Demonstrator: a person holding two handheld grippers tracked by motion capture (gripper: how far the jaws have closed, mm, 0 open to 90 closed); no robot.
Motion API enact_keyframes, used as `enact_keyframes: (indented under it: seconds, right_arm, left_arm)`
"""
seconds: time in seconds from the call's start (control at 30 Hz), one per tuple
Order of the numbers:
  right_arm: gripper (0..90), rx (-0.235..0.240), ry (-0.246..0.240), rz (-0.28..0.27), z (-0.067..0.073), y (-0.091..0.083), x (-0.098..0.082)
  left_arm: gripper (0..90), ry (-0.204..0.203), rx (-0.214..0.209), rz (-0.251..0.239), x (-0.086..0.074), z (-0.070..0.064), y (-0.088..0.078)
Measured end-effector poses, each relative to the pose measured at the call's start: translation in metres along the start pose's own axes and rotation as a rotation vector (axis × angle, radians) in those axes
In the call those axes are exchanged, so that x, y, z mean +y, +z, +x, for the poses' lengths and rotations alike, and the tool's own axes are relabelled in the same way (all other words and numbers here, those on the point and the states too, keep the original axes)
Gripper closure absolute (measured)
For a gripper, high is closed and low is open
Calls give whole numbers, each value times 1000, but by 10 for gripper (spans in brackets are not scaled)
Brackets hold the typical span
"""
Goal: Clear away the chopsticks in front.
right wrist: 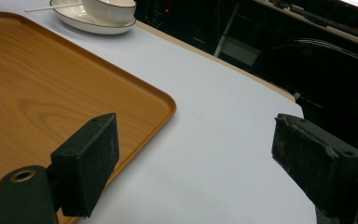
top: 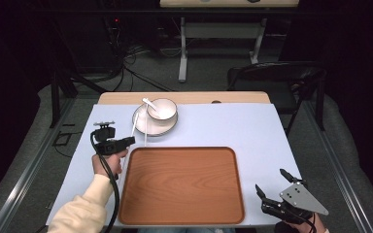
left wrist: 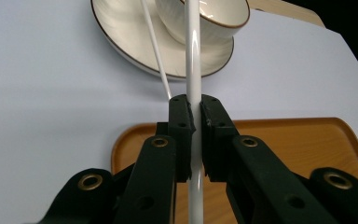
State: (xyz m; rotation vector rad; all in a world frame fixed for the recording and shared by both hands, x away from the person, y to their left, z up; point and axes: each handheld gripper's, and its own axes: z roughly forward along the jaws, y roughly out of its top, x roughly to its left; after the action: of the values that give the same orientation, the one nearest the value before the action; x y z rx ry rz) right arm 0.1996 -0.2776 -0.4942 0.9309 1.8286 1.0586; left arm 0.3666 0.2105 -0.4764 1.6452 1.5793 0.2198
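Chopstick (left wrist: 193,60) clamped in left gripper (left wrist: 193,122), above tray (left wrist: 279,135) edge.

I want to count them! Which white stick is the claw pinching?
The thicker stick, clamped between the left gripper's jaws. The thin stick beside it lies free, leaning on the plate.

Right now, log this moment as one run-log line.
left tongs: shut on white chopstick | right tongs: open, idle | tray: empty | bowl: on plate

overhead forward-down, two close tong-mounted views
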Motion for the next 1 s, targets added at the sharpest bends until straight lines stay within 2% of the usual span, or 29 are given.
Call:
enact_keyframes:
  seconds: [0.03, 0.07, 0.13, 0.2, 0.23, 0.3, 0.37, 0.4, 0.47, 0.6, 0.67, 0.83, 0.97, 1.0]
  right_arm:
    - [143, 0, 4, -1, -1, -1, 0]
    - [143, -1, 5, -3, -1, -1, 0]
    - [143, 0, 4, -1, 0, -1, 0]
    - [143, -1, 2, -1, 0, -1, 0]
    - [143, -1, 2, -1, 0, -1, 0]
    - [143, 1, -2, -1, 0, -1, 0]
    - [143, 2, -2, 1, 0, -1, 0]
    - [143, 2, -2, 1, 0, -1, 0]
    - [143, 3, -2, 3, 0, -1, 0]
    - [143, 6, -4, 7, 0, 0, 0]
    - [143, 6, -2, 4, 0, 0, 0]
    - [143, 9, -6, 5, 0, 1, 1]
    - [143, 8, 0, 3, 0, 0, 0]
    - [143, 9, -3, 4, 0, 1, 0]
  left_arm:
    - [844, -14, -5, 2, -6, -1, 0]
    - [844, -3, 2, 9, -16, -5, 1]
    - [843, -3, 0, 12, -20, -5, 1]
    - [843, -9, 4, 18, -34, -6, 3]
    - [843, -9, 4, 18, -34, -6, 3]
    - [843, -34, 14, 32, -50, -5, 8]
    - [843, -58, 12, 45, -58, -2, 10]
    - [842, -58, 12, 45, -58, -2, 10]
    - [843, -76, 28, 54, -69, 0, 11]
    - [842, -83, 44, 67, -75, 2, 12]
    - [842, -67, 75, 78, -80, 3, 14]
    - [842, -74, 97, 108, -85, 6, 17]
    - [840, -62, 117, 114, -88, 5, 17]
    - [839, -59, 134, 117, -89, 5, 19]
